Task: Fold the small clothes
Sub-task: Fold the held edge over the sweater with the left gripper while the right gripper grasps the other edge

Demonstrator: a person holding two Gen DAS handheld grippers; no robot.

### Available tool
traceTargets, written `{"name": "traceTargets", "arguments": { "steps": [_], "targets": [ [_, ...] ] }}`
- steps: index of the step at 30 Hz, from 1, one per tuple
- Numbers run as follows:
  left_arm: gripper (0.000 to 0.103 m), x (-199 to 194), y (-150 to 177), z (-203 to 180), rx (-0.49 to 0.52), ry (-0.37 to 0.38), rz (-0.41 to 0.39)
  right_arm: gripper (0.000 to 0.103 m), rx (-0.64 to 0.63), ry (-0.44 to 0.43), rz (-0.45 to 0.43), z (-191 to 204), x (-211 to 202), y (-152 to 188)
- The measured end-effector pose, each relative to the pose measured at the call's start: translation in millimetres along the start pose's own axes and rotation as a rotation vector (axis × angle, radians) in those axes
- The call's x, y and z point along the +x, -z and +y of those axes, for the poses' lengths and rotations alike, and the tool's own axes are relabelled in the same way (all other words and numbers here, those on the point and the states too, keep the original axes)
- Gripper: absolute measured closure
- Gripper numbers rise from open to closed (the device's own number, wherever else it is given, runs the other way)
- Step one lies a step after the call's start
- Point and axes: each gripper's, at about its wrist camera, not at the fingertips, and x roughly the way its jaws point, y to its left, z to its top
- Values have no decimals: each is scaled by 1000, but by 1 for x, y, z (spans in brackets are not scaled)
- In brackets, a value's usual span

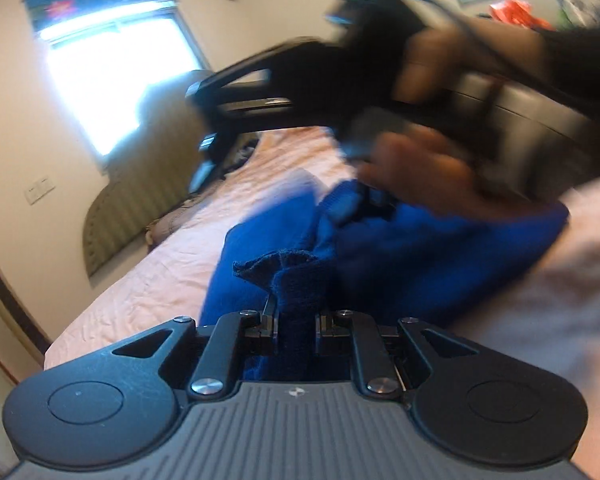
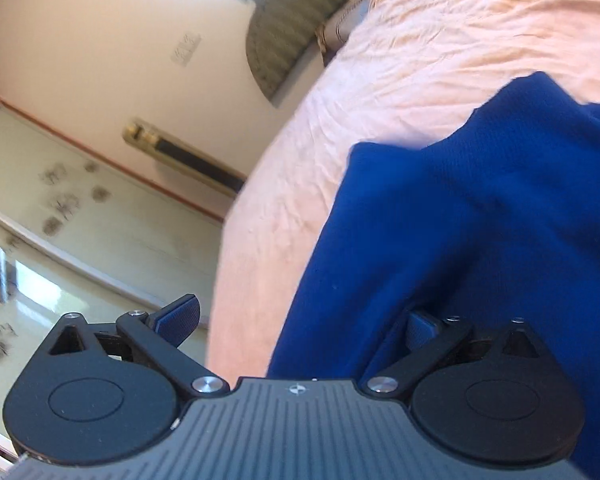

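Left fingers pinching garment edge

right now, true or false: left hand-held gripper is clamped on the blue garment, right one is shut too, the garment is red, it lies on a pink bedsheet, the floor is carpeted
1. The left hand-held gripper is clamped on the blue garment. True.
2. The right hand-held gripper is shut. False: its fingers stand wide apart.
3. The garment is red. False: it is blue.
4. It lies on a pink bedsheet. True.
5. The floor is carpeted. False: it looks like glossy tile.

Bright window, cream walls, glossy tiled floor.
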Motion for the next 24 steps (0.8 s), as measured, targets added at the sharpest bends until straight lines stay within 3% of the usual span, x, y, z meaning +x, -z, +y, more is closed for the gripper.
{"name": "traceTargets", "arguments": {
  "steps": [6,9,10,11,12,13,20,24],
  "targets": [
    [89,-1,3,4,21,6,-7,6,-24,159,-30,1,10,-15],
    [88,-1,2,-7,80,-10,-37,19,-13,217,-37,-12,15,-20],
    [88,-1,2,-9,91,-10,-37,32,-33,223,-20,-15,19,-20],
    [88,0,1,-11,98,-6,-36,63,-66,241,-11,-16,23,-20],
    [88,0,-1,-15,109,-6,-36,84,-112,261,-1,-16,25,-22],
    [88,0,-3,-17,122,-8,-40,90,-151,273,12,-16,25,-26],
    [89,-4,-43,-46,176,67,-150,90,-380,338,15,-6,-30,-59],
    [91,0,-57,-82,214,149,-174,90,-388,428,30,-23,-47,-67]
  ]
}}
